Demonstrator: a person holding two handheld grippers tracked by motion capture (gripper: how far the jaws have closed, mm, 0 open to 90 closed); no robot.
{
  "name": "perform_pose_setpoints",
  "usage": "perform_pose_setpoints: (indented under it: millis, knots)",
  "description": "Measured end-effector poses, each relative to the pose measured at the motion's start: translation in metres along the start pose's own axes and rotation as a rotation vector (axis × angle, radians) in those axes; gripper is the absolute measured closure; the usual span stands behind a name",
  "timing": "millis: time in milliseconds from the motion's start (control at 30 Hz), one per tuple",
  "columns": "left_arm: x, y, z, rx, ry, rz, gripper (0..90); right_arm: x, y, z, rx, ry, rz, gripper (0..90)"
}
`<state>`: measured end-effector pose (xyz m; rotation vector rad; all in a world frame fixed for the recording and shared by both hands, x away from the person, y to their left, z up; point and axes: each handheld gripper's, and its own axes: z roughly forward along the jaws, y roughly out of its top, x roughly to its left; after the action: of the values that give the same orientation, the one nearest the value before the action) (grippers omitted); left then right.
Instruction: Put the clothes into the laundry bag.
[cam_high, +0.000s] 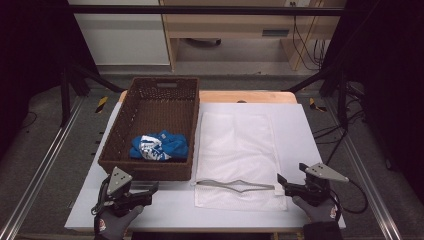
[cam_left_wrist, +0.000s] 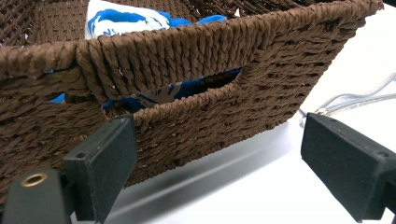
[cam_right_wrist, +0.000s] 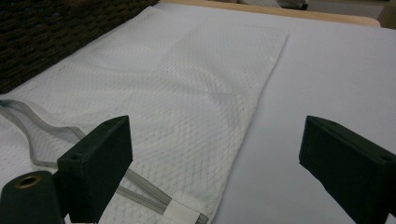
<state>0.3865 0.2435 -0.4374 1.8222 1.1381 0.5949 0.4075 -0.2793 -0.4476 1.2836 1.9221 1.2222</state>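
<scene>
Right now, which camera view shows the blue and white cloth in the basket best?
The high view: the blue and white cloth lies fully visible inside the brown basket. The left gripper view catches parts of it above the rim and through the handle slot.

Left claw (cam_high: 150, 190): jaws wide apart, nothing between them, held low and level.
Right claw (cam_high: 281, 182): jaws wide apart, empty, level, pointing leftward.

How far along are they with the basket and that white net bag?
Barely begun, it seems. Done: the white mesh bag lies flat on the table, its zipper open. In hand: nothing; the left tongs sit open before the brown basket, the right tongs open beside the bag. Left: the blue cloth is in the basket.
</scene>
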Motion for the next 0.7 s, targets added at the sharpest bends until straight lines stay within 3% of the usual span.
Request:
perform_pose_setpoints:
  millis: [267, 700]
  knots:
    - [-0.002, 0.004, -0.008, -0.025, 0.01, -0.005, 11.0, 0.0, -0.002, 0.003, 0.013, 0.002, 0.017, 10.2]
    - [0.0, 0.019, -0.024, -0.084, 0.023, -0.021, 11.4, 0.002, -0.001, 0.003, 0.012, -0.008, 0.004, 10.3]
